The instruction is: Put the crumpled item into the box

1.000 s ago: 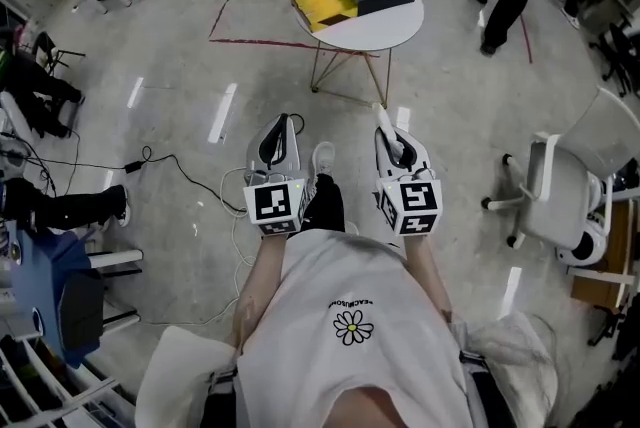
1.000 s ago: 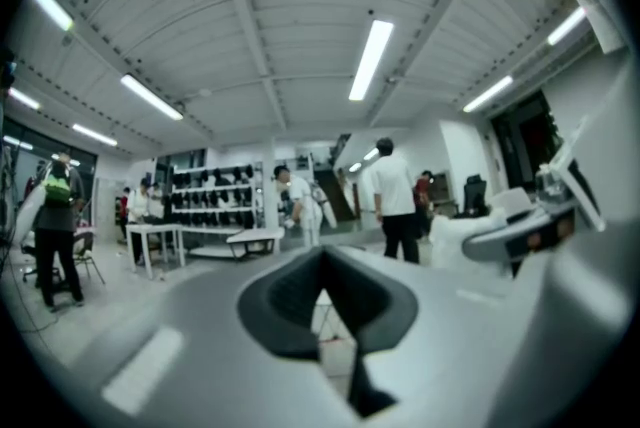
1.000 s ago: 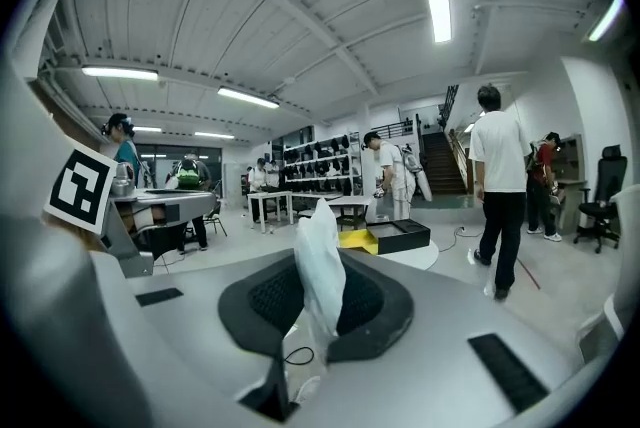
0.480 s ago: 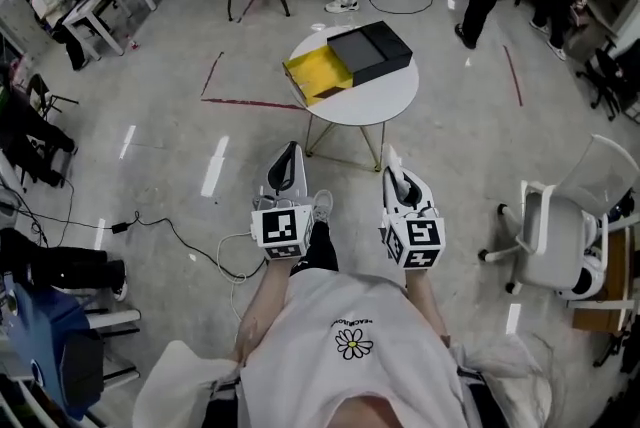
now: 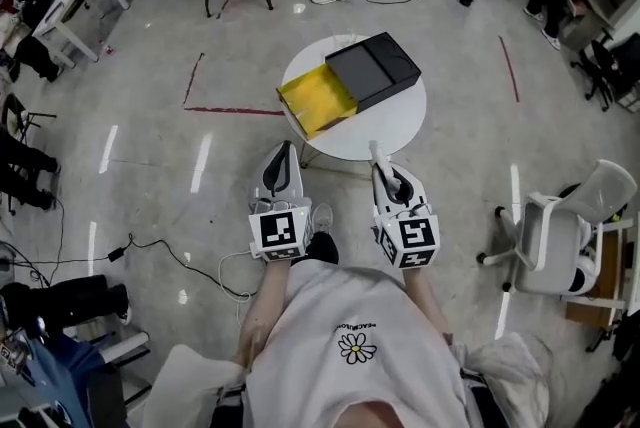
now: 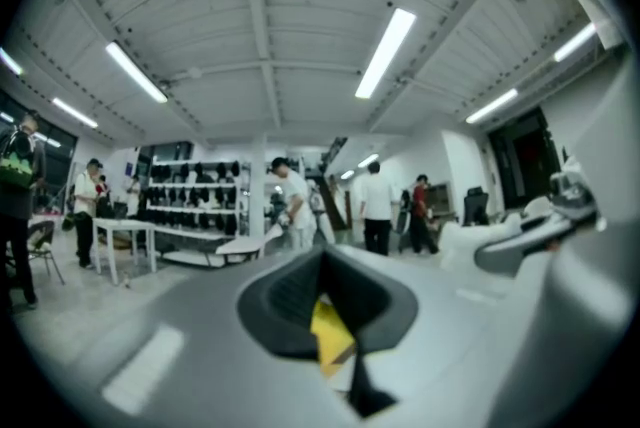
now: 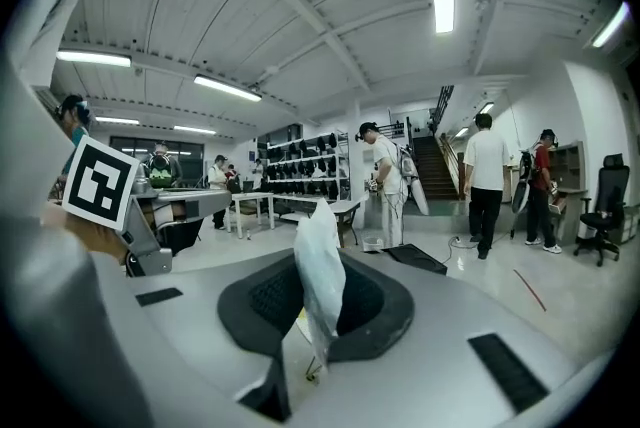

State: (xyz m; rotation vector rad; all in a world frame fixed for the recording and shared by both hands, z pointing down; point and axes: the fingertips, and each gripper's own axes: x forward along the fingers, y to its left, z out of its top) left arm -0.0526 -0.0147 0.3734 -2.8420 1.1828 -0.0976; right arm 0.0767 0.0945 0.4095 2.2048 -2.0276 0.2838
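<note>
- Crumpled white papery item point(image 7: 320, 281): was held clenched in the jaws of the right gripper point(image 5: 388, 184), short of the table.
- Black box with yellow tray drawn out point(image 5: 350, 81): was set on a round white table point(image 5: 400, 121).
- Left gripper point(image 5: 279, 171): was closed on nothing.
- Progress, as judged: pickup was done; approach and release were left.

crumpled item point(image 7: 320, 281): white, upright in jaws | box point(image 5: 375, 68): black, yellow section exposed

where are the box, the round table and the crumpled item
box point(image 5: 375, 71), head view, on its black part
round table point(image 5: 395, 121), head view, on the bare white top
crumpled item point(image 7: 320, 281), right gripper view, on its white middle
</note>
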